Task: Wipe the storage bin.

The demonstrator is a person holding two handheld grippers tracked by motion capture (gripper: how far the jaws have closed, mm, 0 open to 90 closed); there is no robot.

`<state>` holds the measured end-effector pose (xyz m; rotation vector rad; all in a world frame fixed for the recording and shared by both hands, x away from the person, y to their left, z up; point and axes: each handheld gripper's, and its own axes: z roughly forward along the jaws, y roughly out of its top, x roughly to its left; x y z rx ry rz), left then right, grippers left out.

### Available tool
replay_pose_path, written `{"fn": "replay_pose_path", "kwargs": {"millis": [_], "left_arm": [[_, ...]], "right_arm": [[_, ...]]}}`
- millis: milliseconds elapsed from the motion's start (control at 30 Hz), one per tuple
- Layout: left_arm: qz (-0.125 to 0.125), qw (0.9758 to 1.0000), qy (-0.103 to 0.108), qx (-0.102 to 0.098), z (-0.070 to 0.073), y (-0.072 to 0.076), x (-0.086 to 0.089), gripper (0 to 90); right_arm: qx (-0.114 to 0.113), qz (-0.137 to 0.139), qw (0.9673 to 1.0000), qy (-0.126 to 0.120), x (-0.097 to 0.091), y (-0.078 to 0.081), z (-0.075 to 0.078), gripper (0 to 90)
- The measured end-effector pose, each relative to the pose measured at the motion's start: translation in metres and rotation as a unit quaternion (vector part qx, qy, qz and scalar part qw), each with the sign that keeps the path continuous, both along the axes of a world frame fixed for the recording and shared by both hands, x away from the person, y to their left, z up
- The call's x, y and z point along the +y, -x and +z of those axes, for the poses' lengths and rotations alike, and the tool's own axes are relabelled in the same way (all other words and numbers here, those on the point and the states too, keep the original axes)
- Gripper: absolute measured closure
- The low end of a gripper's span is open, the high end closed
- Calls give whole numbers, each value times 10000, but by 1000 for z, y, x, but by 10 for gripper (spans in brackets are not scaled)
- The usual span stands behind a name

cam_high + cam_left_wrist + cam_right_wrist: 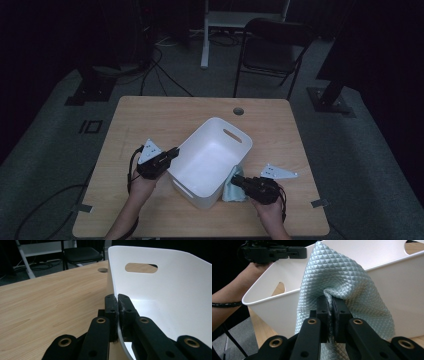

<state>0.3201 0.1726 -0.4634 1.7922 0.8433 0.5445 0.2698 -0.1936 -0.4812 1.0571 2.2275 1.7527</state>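
Observation:
A white plastic bin point(210, 159) with handle slots stands in the middle of the wooden table point(150, 120). My left gripper point(173, 151) is shut on the bin's left rim point(120, 322), one jaw outside the wall and one inside. My right gripper point(237, 180) is shut on a pale blue quilted cloth point(339, 282), which hangs against the outside of the bin's right wall point(402, 290), its top at rim height. In the high view the cloth point(231, 190) shows between the bin and my right hand.
A round cable hole point(238, 110) sits near the table's far edge. A dark folding chair point(272, 50) and a white desk frame point(210, 30) stand on the floor beyond the table. Cables trail across the floor at the left.

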Motion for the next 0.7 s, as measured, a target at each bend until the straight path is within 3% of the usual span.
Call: {"fn": "replay_pose_path", "kwargs": {"millis": [67,400,700], "left_arm": [[-31,10000,-1,10,0,0,0,876],[-25,10000,-2,3,0,0,-1,875],[-34,10000,26,5,0,0,-1,873]], "right_arm": [[57,26,10000,-73,0,-2,-2,852],[137,-36,9997,179,0,-5,-14,853],[411,-105,9988,247,-3,-13,-30,853]]}}
